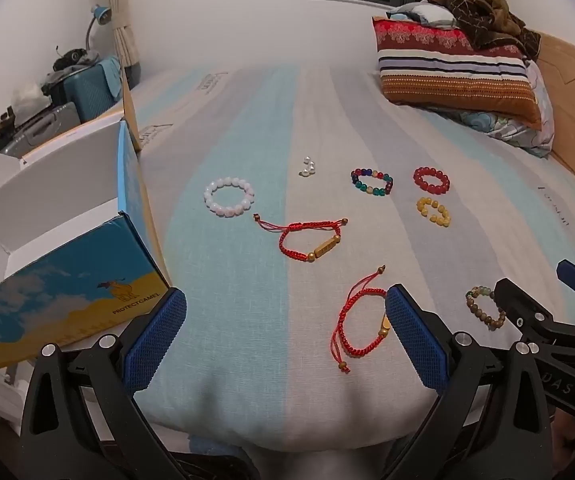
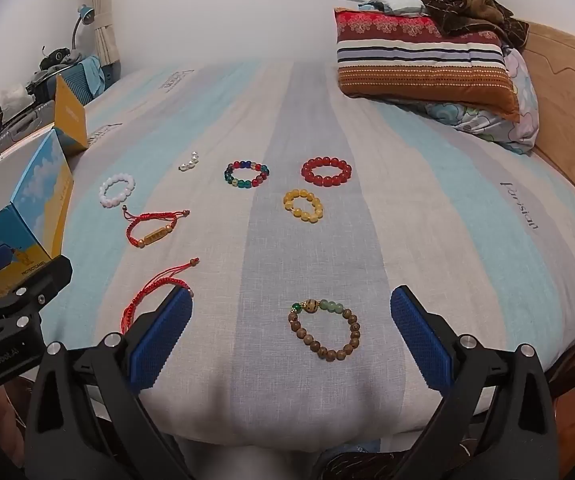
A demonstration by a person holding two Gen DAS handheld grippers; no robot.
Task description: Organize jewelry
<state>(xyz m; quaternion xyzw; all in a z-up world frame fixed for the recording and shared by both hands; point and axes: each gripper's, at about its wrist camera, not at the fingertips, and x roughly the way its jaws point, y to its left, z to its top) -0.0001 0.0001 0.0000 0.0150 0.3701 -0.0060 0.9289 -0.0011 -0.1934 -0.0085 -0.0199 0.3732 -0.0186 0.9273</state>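
Note:
Several bracelets lie on the striped bed. A near red cord bracelet point(image 1: 361, 320) lies just left of my left gripper's right finger. My left gripper point(image 1: 285, 332) is open and empty. A brown wooden bead bracelet point(image 2: 324, 330) lies between the fingers of my open, empty right gripper point(image 2: 291, 334). Farther off lie a second red cord bracelet point(image 1: 311, 238), a white bead bracelet point(image 1: 229, 196), small pearls point(image 1: 307, 166), a multicolour bracelet point(image 2: 246, 175), a red bead bracelet point(image 2: 326, 171) and a yellow bead bracelet point(image 2: 302, 205). An open blue-and-yellow box point(image 1: 59, 256) stands at the left.
A striped pillow point(image 2: 423, 68) with clothes piled on it lies at the far right, against a wooden headboard point(image 2: 559, 92). Suitcases and clutter point(image 1: 47, 104) stand beyond the bed's left edge. The bed's near edge drops off just below the grippers.

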